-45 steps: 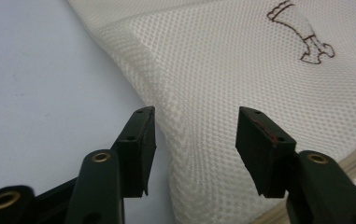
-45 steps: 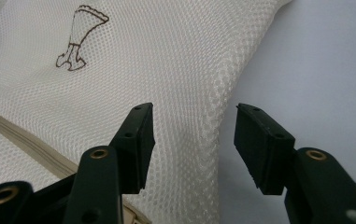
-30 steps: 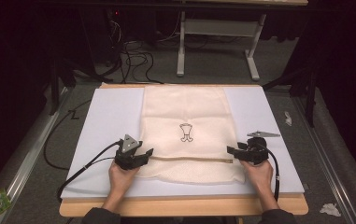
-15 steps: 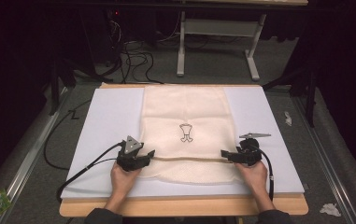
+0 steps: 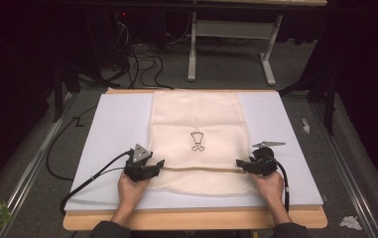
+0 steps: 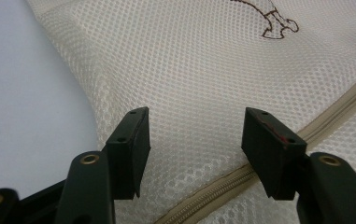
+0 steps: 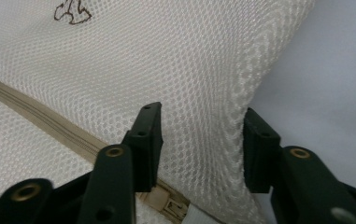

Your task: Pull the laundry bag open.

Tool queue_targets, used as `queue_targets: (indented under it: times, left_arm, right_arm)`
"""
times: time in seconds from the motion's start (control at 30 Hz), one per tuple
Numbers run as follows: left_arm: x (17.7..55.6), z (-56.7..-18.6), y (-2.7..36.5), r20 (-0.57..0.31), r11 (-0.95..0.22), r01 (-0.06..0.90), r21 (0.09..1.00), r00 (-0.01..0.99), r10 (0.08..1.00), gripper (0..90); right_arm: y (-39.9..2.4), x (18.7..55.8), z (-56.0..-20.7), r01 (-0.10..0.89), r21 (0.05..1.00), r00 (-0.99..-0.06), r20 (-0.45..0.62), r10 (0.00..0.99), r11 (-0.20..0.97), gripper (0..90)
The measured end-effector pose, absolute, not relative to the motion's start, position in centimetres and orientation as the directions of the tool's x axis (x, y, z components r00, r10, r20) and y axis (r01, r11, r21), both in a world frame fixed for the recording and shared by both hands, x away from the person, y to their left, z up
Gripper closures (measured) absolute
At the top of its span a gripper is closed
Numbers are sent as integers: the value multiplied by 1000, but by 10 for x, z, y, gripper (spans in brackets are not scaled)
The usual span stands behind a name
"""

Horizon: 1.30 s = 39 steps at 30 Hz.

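Two grippers are being held at opposite ends of the zipper (image 5: 199,170) that is running across a cream mesh bag (image 5: 196,124), which is lying flat on a white board (image 5: 112,129) near the person's edge of the table (image 5: 191,220). The left gripper (image 5: 157,163) is being kept wide open over the bag's left edge, its pads (image 6: 131,147) straddling mesh without pressing it. The right gripper (image 5: 239,163) has just been closing, and the bag's right edge is being bunched between its pads (image 7: 148,140); whether the fabric is already being pinched cannot be told. Both ends are probably being secured so the bag can be lifted or tensioned. The zipper slider (image 7: 166,203) is being cut off at the bottom of the right gripper view, and the small embroidered mark (image 5: 197,141) is too small to be made out.
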<state>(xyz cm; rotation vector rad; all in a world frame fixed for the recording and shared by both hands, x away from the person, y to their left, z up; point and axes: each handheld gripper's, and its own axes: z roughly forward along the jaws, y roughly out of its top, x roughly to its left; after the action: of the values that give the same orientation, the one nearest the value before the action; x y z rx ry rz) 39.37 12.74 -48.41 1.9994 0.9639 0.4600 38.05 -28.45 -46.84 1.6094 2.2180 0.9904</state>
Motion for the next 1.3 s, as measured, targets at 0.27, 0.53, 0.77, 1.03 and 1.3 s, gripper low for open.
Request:
queue_targets:
  times: [0.27,0.53,0.77,1.03,1.3]
  left_arm:
    - [394,-484,128,-32,-345,457,820,638,769,419]
    - [395,-483,129,-46,-344,464,816,646,762,430]
    - [395,-478,124,-69,-341,482,807,650,757,435]
    - [390,-466,101,-73,-363,447,818,706,705,462]
    - [391,-459,62,-66,-422,433,796,756,651,475]
  right_arm:
    - [-288,381,-467,723,657,-444,204,872,214,872]
    - [-291,377,-450,690,692,-476,214,853,212,876]
    - [-292,375,-440,665,718,-495,220,841,204,880]
    - [-290,376,-438,656,723,-510,212,834,218,882]
    - [-291,375,-434,634,747,-530,227,817,203,882]
